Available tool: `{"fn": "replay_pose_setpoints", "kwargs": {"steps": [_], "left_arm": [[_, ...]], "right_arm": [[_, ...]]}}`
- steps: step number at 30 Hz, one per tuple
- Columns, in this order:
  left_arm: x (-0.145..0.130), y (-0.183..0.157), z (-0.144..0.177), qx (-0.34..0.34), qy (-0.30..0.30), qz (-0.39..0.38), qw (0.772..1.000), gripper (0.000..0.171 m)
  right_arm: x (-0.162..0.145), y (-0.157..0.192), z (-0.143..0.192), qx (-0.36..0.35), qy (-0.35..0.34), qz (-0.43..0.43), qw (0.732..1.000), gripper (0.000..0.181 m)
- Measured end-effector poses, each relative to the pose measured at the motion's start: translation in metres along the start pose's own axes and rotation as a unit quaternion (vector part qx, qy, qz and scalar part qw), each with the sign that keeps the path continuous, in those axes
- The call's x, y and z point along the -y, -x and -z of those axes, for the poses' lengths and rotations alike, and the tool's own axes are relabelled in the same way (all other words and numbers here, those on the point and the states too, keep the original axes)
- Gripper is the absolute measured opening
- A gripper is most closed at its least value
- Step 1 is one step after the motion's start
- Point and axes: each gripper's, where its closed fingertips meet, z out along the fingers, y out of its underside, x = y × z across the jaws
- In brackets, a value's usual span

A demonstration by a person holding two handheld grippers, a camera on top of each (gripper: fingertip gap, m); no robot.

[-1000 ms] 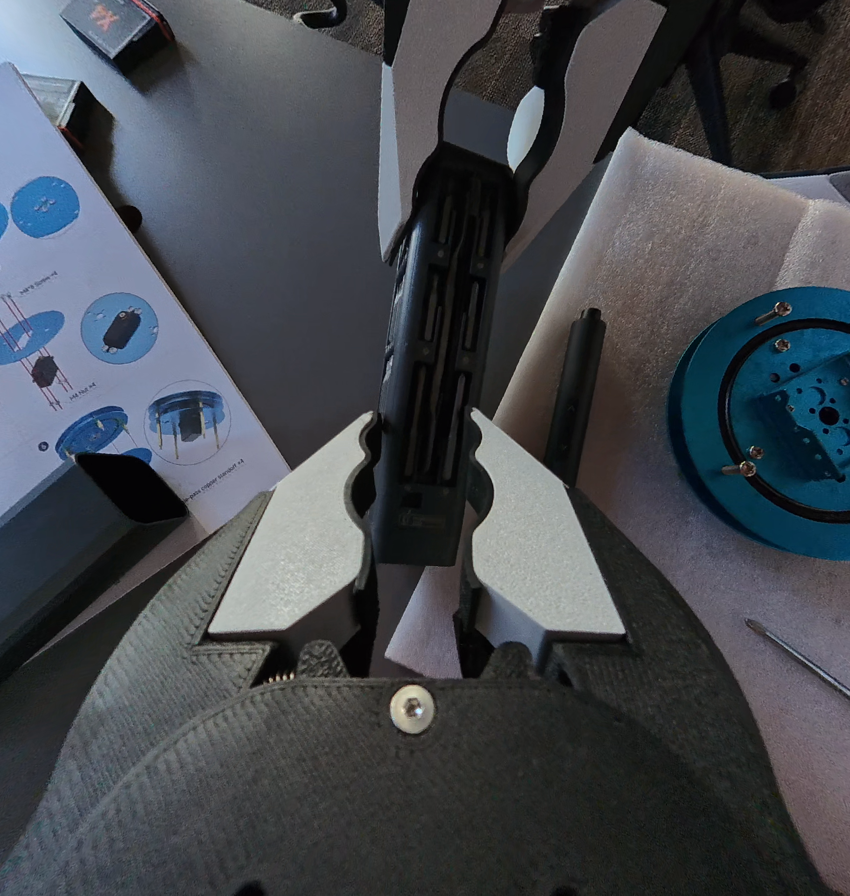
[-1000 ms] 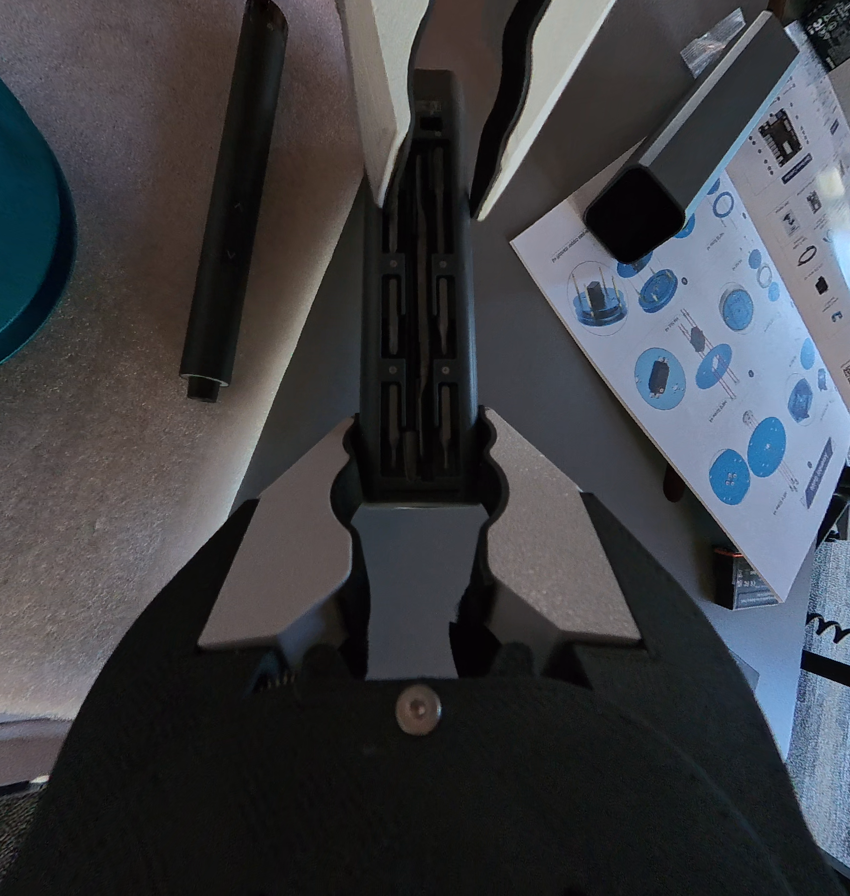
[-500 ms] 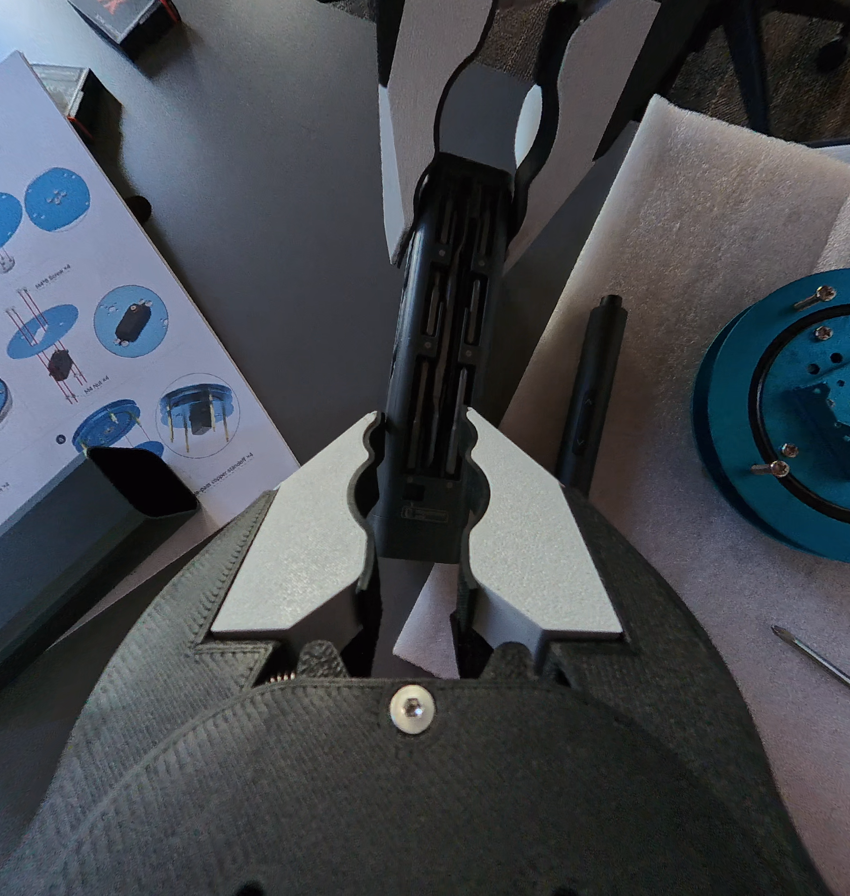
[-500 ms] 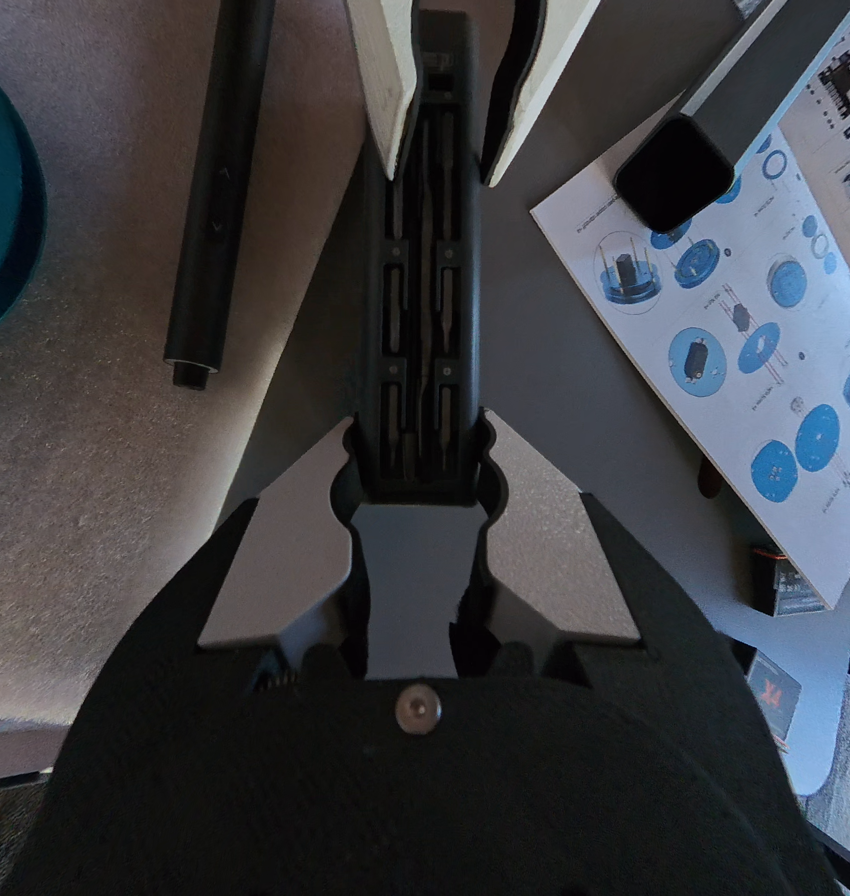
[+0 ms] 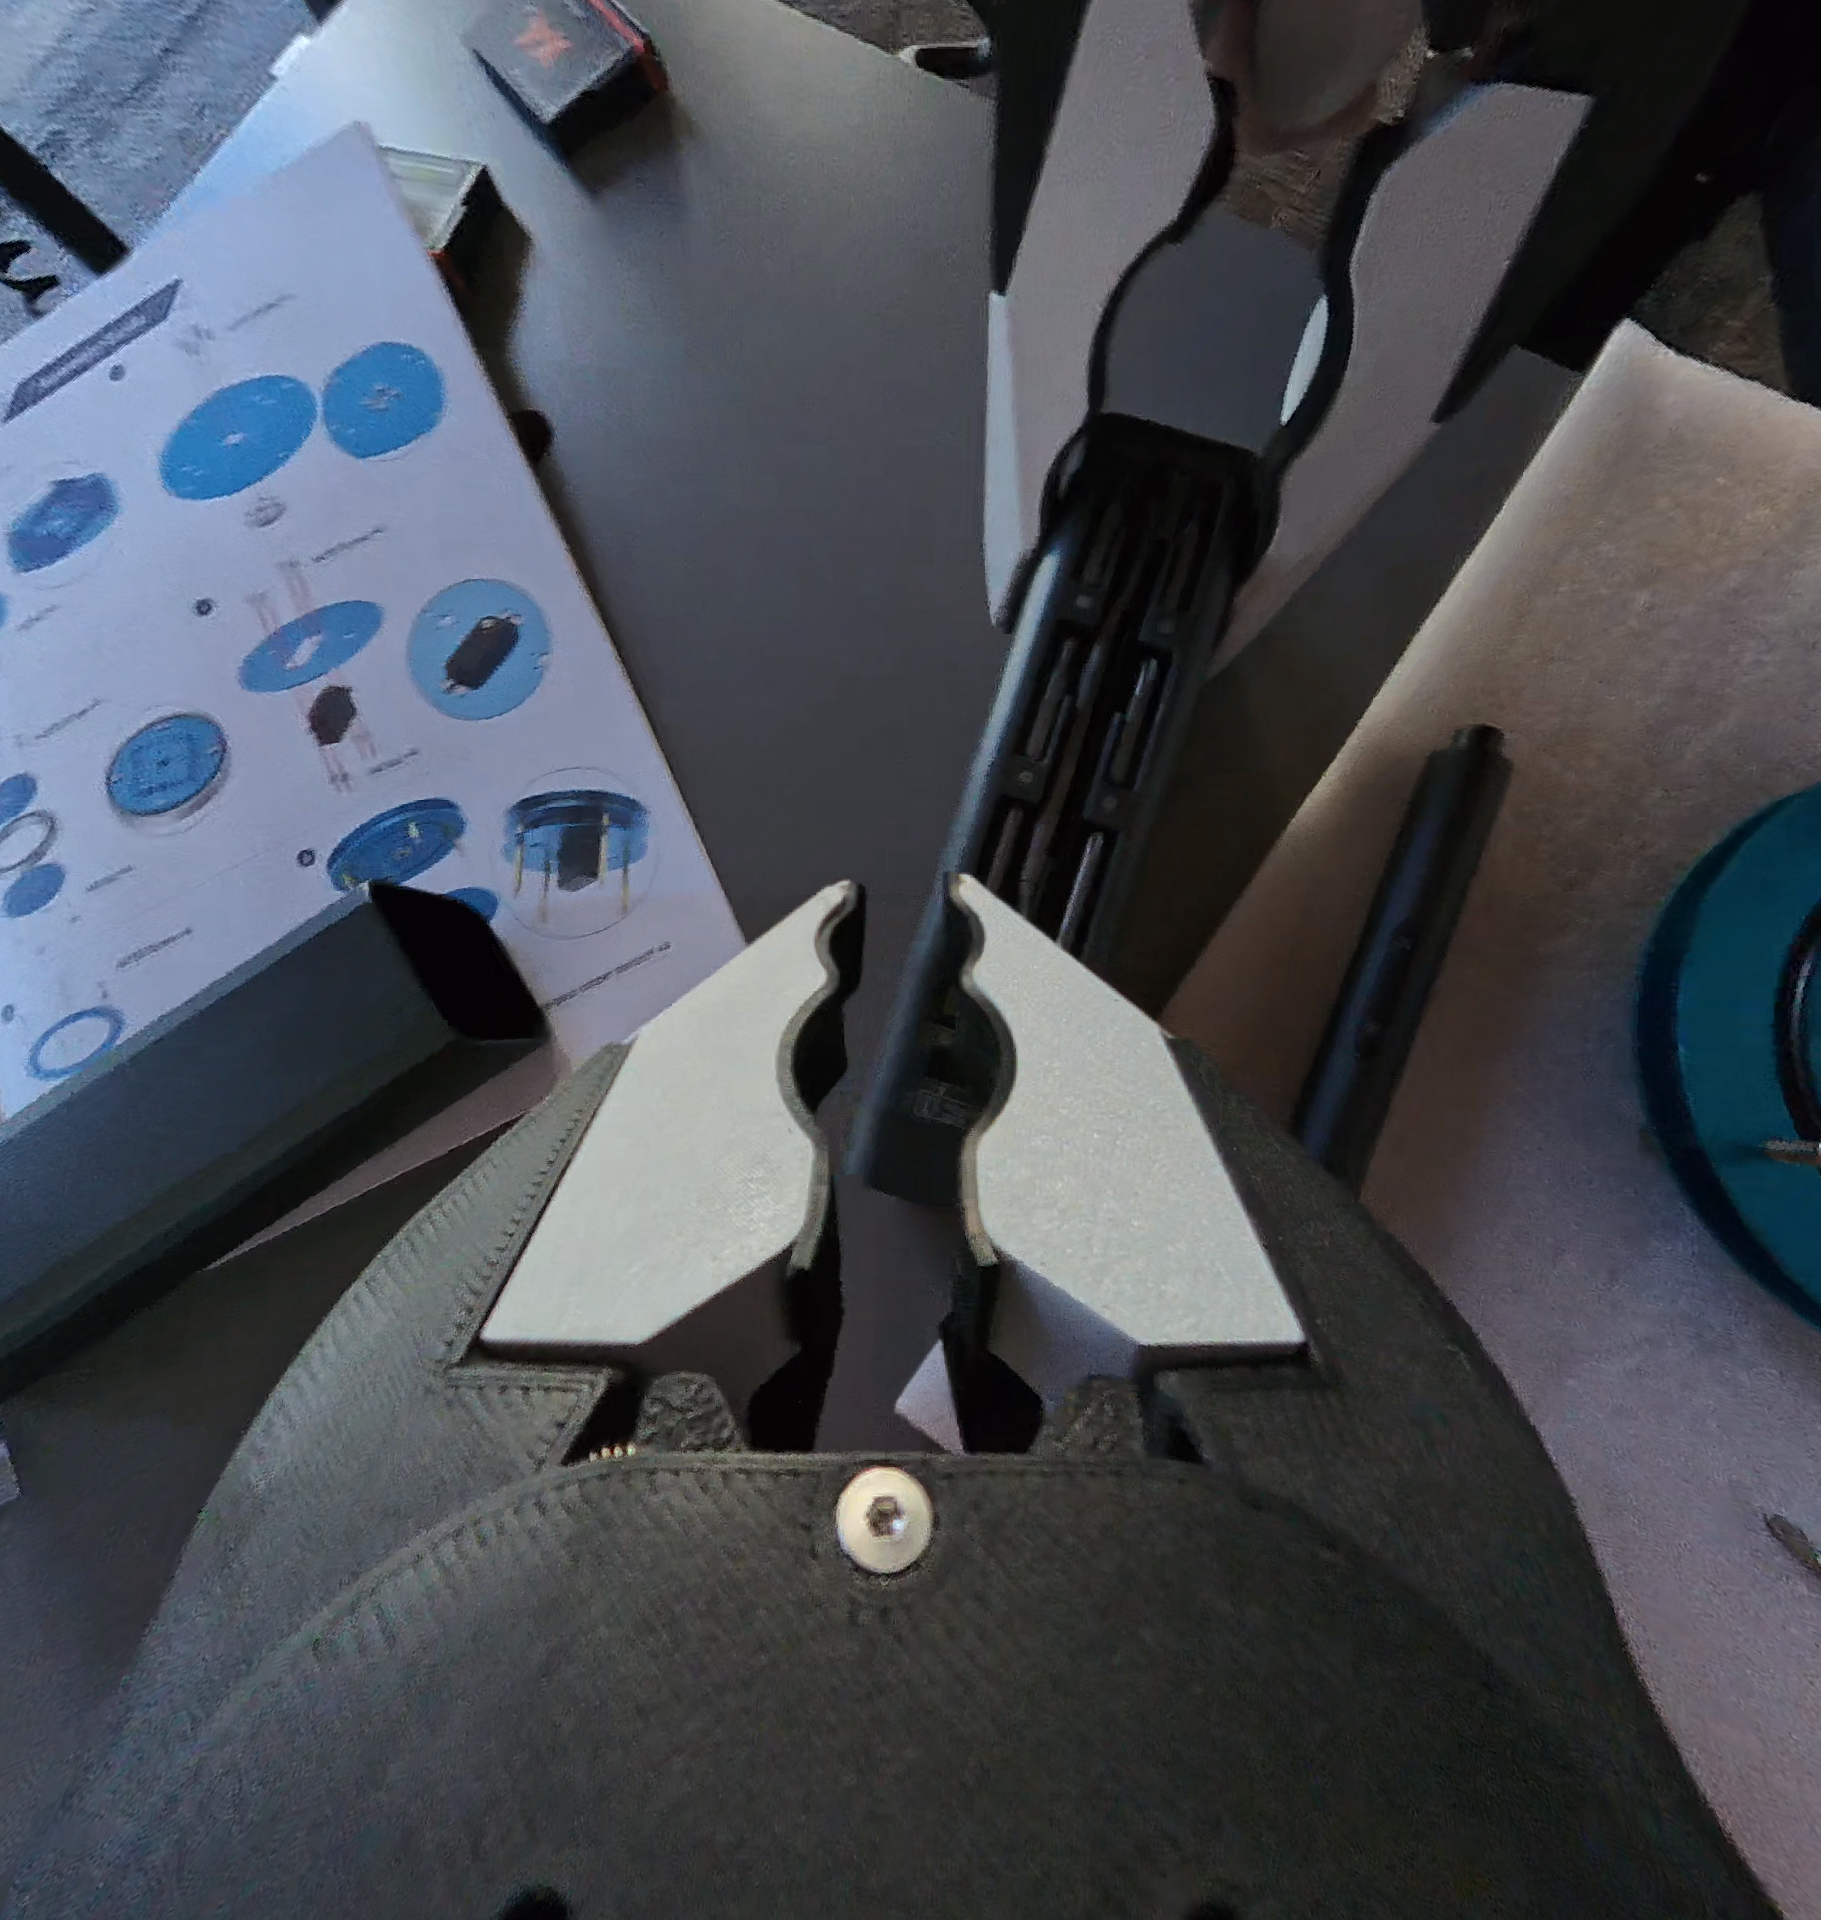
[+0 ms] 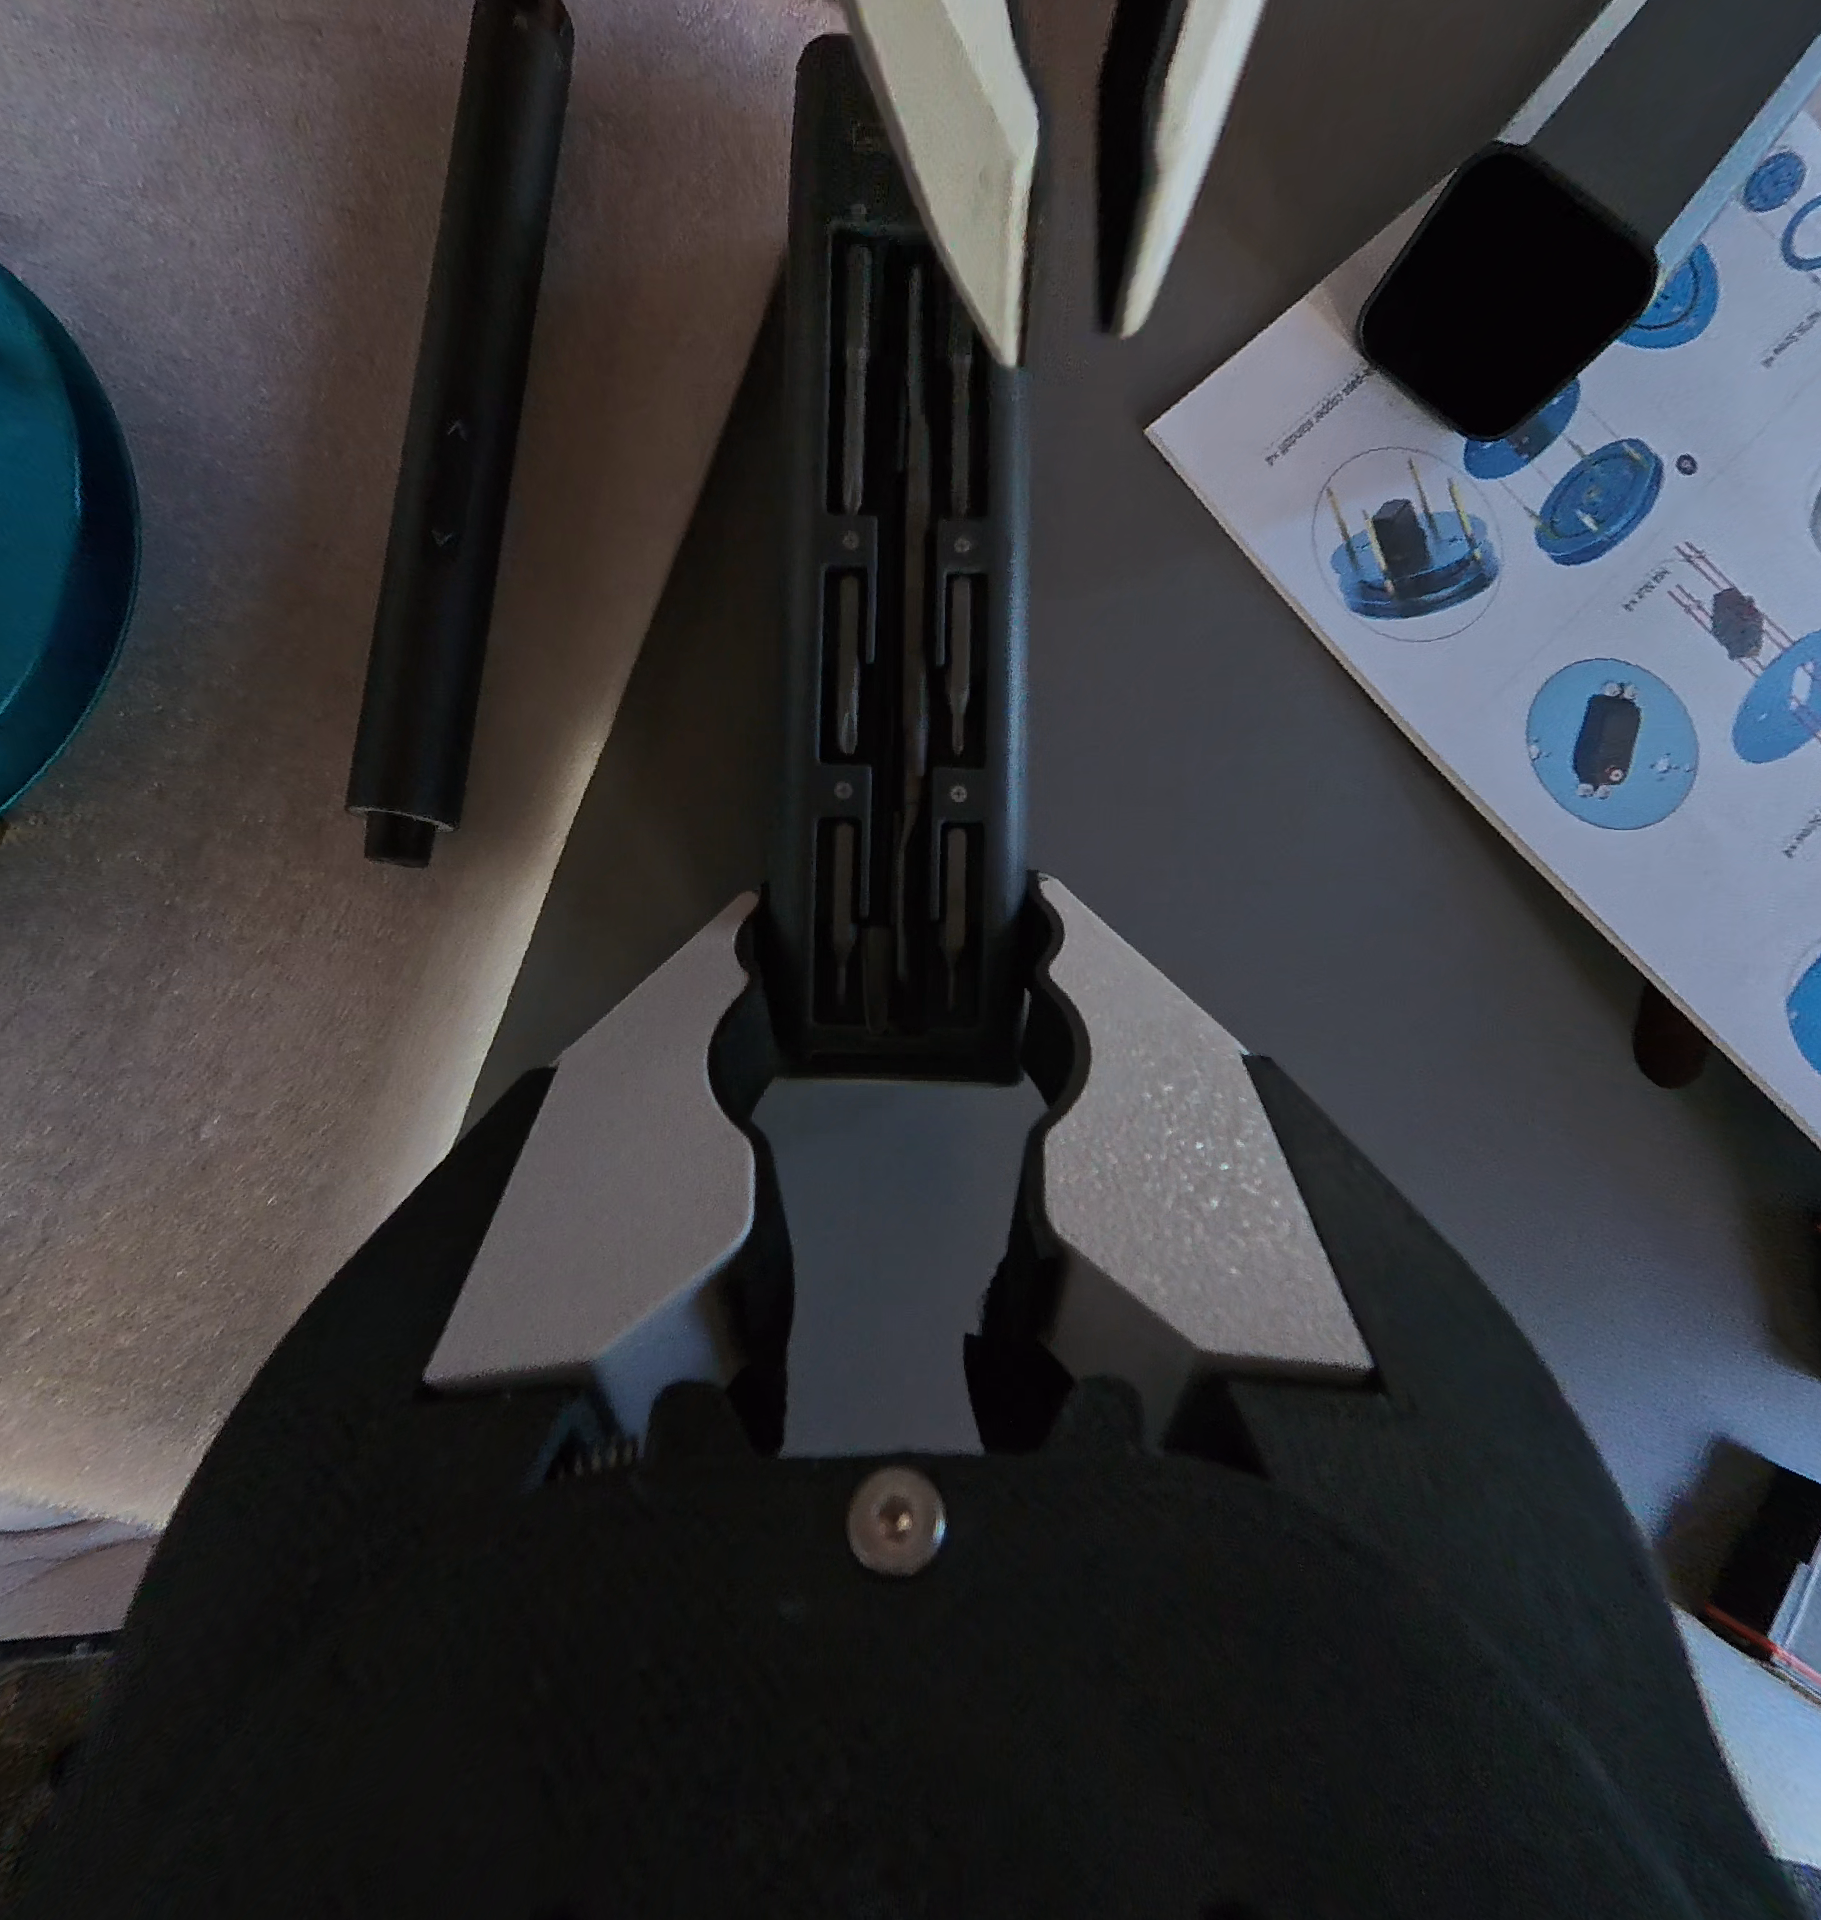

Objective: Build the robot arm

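Observation:
A black tray of screwdriver bits [image 6: 916, 623] lies over the dark table beside a foam mat. My right gripper [image 6: 898, 894] is shut on the tray's near end, by its grey cap [image 6: 885, 1195]. In the left wrist view the tray [image 5: 1082, 727] runs away from me to the right gripper [image 5: 1124, 582]. My left gripper [image 5: 903, 883] is off the tray, its jaws nearly together and holding nothing. The tray's near end [image 5: 906, 1122] shows under its right finger. In the right wrist view the left gripper [image 6: 1067, 260] sits just right of the tray's far end.
A black screwdriver handle [image 6: 459, 436] and a blue metal disc [image 5: 1737, 1091] lie on the foam mat [image 6: 210, 1039]. A printed instruction sheet [image 5: 262, 582] and a dark grey sleeve [image 5: 179, 1122] lie on the other side of the tray. Small boxes [image 5: 573, 62] sit farther off. A thin bit [image 5: 1820, 1579] lies on the mat. My hands' fingertips stand some 9 cm from each other. The black screwdriver handle [image 6: 459, 436] is about equally far from each gripper, around 9 cm. Seen from the left wrist view [image 5: 1371, 1019] as well.
My left gripper has come off the tray's end, shifted to the tray's side and closed narrower. The right gripper still holds the tray.

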Motion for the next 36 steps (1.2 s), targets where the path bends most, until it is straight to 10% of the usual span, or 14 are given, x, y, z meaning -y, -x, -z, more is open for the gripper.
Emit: {"fn": "replay_pose_setpoints", "kwargs": {"steps": [9, 16, 36], "left_arm": [[-0.014, -0.021, 0.014, -0.046, 0.045, -0.014, 0.998, 0.024], [-0.022, -0.02, 0.011, -0.032, 0.062, -0.036, 0.997, 0.027], [-0.035, -0.02, 0.019, -0.021, 0.103, -0.054, 0.993, 0.026]], "right_arm": [[0.005, -0.003, 0.002, -0.003, -0.012, 0.003, 1.0, 0.046], [0.072, -0.001, 0.024, -0.006, -0.137, -0.027, 0.99, 0.018], [0.084, 0.009, -0.022, 0.009, -0.007, -0.012, 1.0, 0.011]]}}
